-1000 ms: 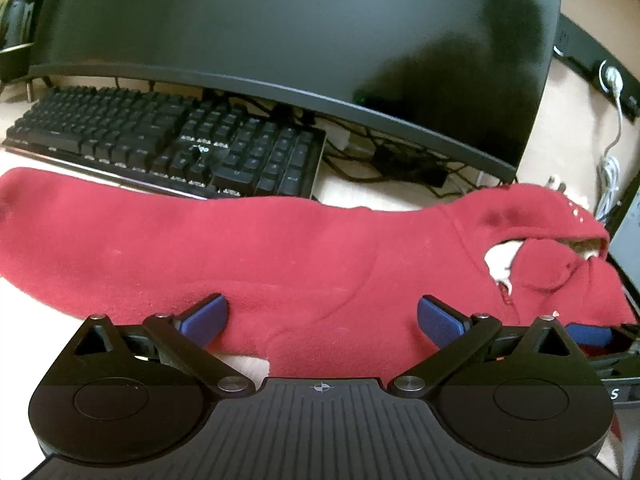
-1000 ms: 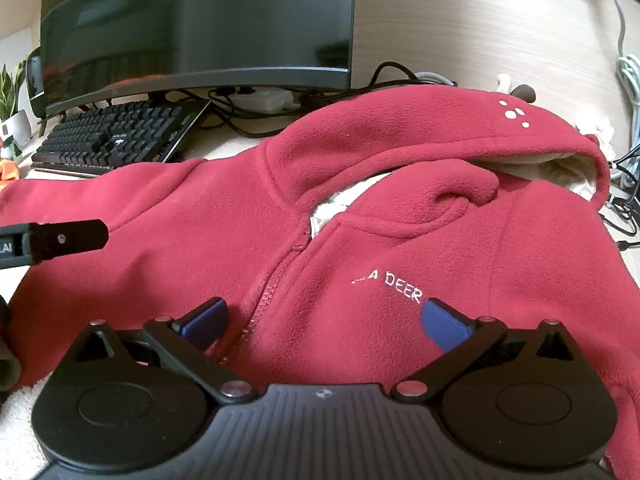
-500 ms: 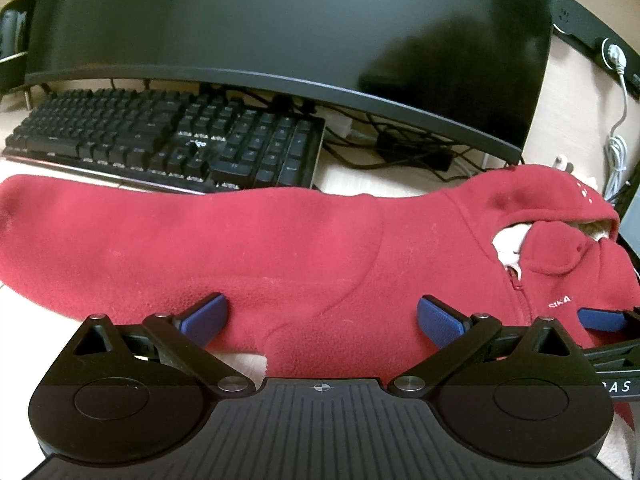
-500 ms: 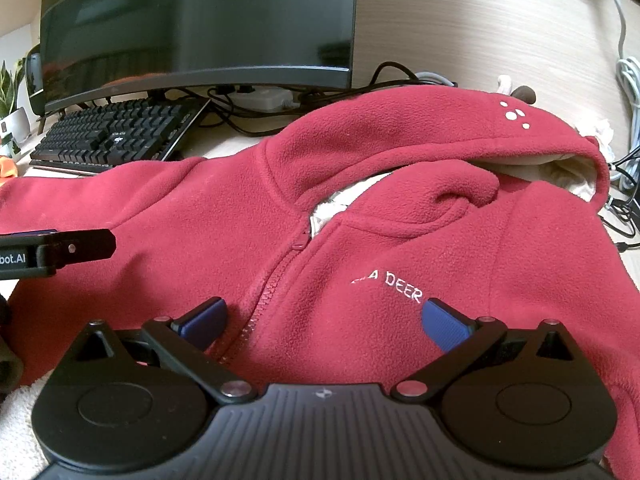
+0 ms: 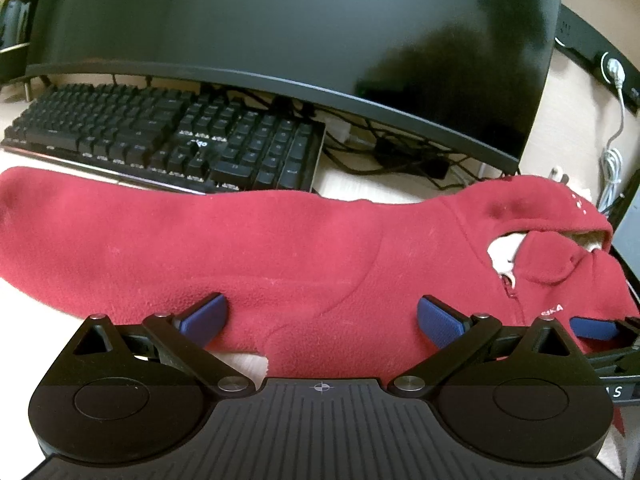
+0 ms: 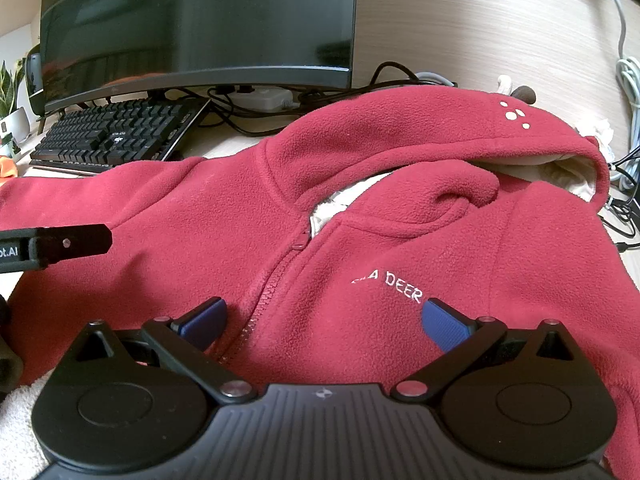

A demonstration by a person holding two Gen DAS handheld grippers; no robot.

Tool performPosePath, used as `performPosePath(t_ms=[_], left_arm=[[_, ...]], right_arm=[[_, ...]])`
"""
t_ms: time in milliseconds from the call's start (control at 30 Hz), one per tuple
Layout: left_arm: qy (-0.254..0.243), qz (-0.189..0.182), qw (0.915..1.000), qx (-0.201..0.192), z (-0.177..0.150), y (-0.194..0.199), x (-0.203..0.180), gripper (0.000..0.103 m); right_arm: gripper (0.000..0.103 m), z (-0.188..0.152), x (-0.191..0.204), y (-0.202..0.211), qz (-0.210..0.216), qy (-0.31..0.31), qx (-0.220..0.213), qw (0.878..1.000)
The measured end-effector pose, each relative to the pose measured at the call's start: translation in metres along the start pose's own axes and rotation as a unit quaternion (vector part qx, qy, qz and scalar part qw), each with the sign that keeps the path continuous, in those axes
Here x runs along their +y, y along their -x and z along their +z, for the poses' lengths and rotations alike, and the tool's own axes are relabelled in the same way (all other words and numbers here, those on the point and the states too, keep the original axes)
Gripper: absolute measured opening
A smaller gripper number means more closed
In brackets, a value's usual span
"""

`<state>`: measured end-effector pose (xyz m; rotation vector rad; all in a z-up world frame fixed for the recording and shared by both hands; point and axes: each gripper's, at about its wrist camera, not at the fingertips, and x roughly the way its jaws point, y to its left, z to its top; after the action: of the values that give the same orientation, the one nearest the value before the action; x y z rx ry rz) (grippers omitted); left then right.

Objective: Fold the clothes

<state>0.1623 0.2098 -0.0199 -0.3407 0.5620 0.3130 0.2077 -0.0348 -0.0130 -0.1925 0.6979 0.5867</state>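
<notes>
A red fleece zip hoodie [image 6: 360,240] with white "DEER" lettering lies spread on the desk, hood at the far right, cream lining showing. In the left wrist view its sleeve [image 5: 140,236] stretches left in front of the keyboard. My left gripper [image 5: 320,320] is open, low over the sleeve's near edge by the armpit. My right gripper [image 6: 322,320] is open, low over the chest, either side of the zip [image 6: 276,280]. The left gripper's finger [image 6: 68,242] shows at the right view's left edge.
A black keyboard [image 5: 168,144] and a curved black monitor [image 5: 300,32] stand just behind the hoodie. Black cables [image 5: 392,152] lie under the monitor; white cables [image 6: 630,80] hang at the right. A plant [image 6: 10,104] stands far left.
The left gripper has shifted slightly left along the sleeve, so the hood sits further right in its view. The right gripper has barely moved. Both stay open.
</notes>
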Motion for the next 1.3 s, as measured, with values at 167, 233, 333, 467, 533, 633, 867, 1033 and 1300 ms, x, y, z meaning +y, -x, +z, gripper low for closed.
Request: performPosePath(t_ms=[167,233,333,467,533,633,867,1033,1300], left_arm=[[0.007,-0.004,1.0000,-0.003,-0.0001,0.0017,0.0022,0.103],[0.010,-0.007,0.9999,-0.003,0.0003,0.0015,0.0034,0.103],[0.011,-0.008,0.9999,-0.002,0.0006,0.0011,0.0041,0.103],[0.019,-0.016,0.9997,-0.007,-0.0003,0.0031,0.0069,0.103],[0.025,-0.020,0.9994,-0.009,-0.0004,0.0037,0.0090,0.103],[0.024,-0.020,0.9995,-0.007,-0.0002,0.0036,0.0080,0.103],[0.009,-0.010,0.9999,0.001,0.0005,0.0021,0.0028,0.103],[0.008,-0.010,0.9999,0.002,0.0002,0.0018,0.0033,0.103],[0.008,-0.013,0.9999,0.004,0.0003,0.0006,0.0034,0.103]], right_arm=[[0.103,-0.0001,0.0002,0.0000,0.000,0.000,0.000,1.000],[0.103,-0.0002,0.0001,-0.0001,0.000,0.000,0.000,1.000],[0.103,-0.0001,0.0007,-0.0001,-0.001,0.000,0.000,1.000],[0.103,-0.0001,0.0007,-0.0001,-0.001,0.000,0.000,1.000],[0.103,-0.0002,0.0007,0.0000,-0.001,0.000,0.000,1.000],[0.103,-0.0002,0.0007,0.0000,-0.001,0.000,0.000,1.000],[0.103,-0.0001,0.0000,0.0002,-0.001,0.000,0.000,1.000],[0.103,-0.0002,-0.0001,0.0003,0.000,0.000,0.000,1.000],[0.103,-0.0001,0.0001,0.0004,-0.001,0.000,0.000,1.000]])
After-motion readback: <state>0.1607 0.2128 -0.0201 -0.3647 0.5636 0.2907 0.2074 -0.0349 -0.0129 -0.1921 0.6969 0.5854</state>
